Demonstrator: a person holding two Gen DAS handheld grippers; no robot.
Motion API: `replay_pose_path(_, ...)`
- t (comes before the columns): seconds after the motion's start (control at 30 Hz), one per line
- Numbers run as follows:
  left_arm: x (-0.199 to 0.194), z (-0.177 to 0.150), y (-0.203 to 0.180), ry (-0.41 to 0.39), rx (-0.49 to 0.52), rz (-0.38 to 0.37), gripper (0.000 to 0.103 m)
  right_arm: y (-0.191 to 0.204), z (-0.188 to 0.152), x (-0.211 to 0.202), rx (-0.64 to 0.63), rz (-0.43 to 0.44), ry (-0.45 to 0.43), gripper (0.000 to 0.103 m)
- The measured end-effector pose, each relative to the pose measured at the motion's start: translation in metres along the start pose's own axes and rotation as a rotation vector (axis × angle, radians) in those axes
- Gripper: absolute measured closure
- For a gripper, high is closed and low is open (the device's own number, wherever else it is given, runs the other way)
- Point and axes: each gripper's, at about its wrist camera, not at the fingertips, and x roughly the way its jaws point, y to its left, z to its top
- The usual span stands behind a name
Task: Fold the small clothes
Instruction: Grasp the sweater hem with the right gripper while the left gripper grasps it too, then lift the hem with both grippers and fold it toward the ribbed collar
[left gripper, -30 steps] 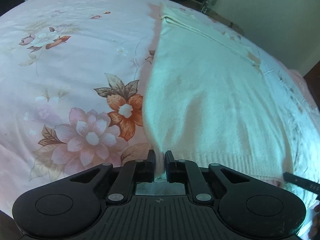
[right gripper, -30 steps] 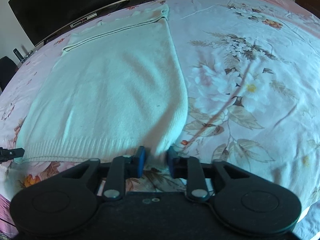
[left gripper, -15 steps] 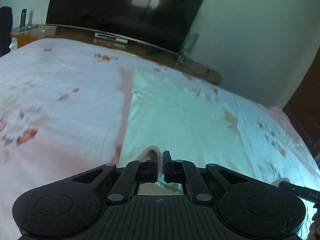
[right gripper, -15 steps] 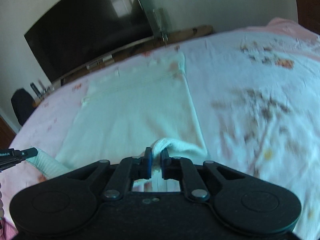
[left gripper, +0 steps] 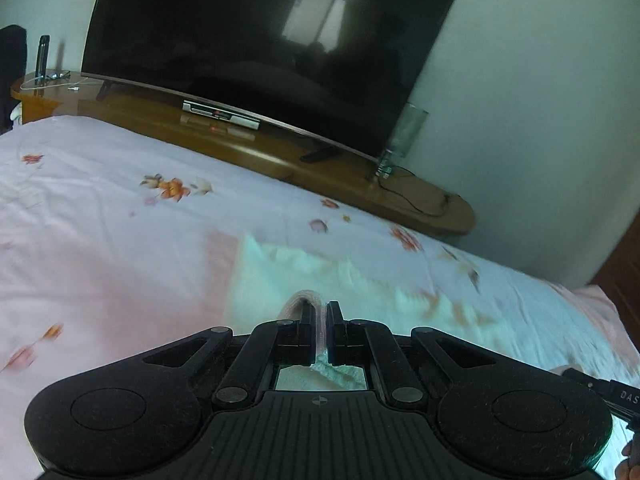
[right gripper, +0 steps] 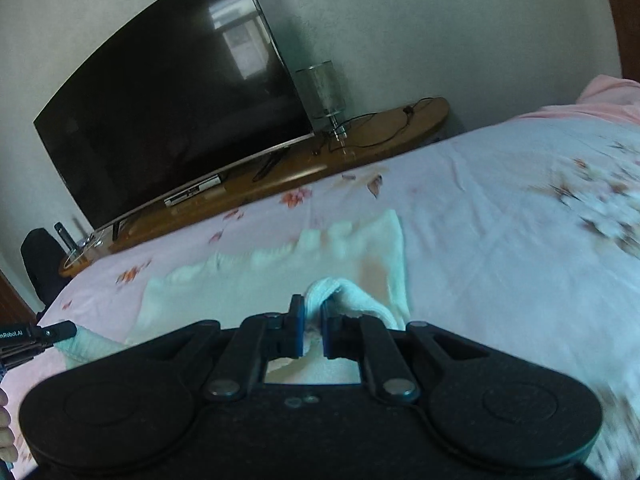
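A pale cream knitted sweater (right gripper: 280, 280) is spread on the pink bed sheet with printed flowers (left gripper: 100, 208). Its near hem is lifted at both corners. One corner is pinched tightly between the closed jaws of the left gripper (left gripper: 318, 320), and the other is clamped in the same way by the right gripper (right gripper: 313, 320). Behind the bed, a large black curved television (left gripper: 260, 52) is seen on a long brown wooden cabinet (right gripper: 380, 136).

Left tool (left gripper: 318, 330) clamped on the sweater's hem | pale knit sweater (left gripper: 280, 280) lifted off the floral bed (left gripper: 100, 208) | TV (left gripper: 260, 40) ahead on wooden stand (left gripper: 280, 156)
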Motion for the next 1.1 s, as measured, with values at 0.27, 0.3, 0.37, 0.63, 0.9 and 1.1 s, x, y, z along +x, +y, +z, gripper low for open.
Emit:
replay_pose_path(0.27,0.104,0.021,-0.001,0.04,-0.006,0.101,0.097,-0.03,0.034,0.099,0.07,-0.038,0.045,0.094)
replay_pose_path(0.3,0.113,0.022,-0.001,0.057,0.008,0.107,0.097,-0.033,0.035,0.108,0.066,-0.052,0.051,0.093)
replay_pose_path(0.37,0.13,0.025,-0.002,0.109,0.031,0.119,0.097,-0.035,0.036,0.122,0.039,-0.072,0.071,0.093)
replay_pose_path(0.63,0.15,0.037,-0.001,0.206,0.033,0.121,0.083,-0.043,0.051,0.155,0.037,-0.115,0.106,0.074)
replay_pose_path(0.9,0.114,0.055,0.007,0.068,0.07,0.171,0.003,-0.039,0.05,0.138,-0.085,-0.158,0.101,0.063)
replay_pose_path(1.1,0.123,0.032,0.006,0.129,0.211,0.169,0.024,-0.037,0.042,0.143,-0.118,-0.14,0.136,0.054)
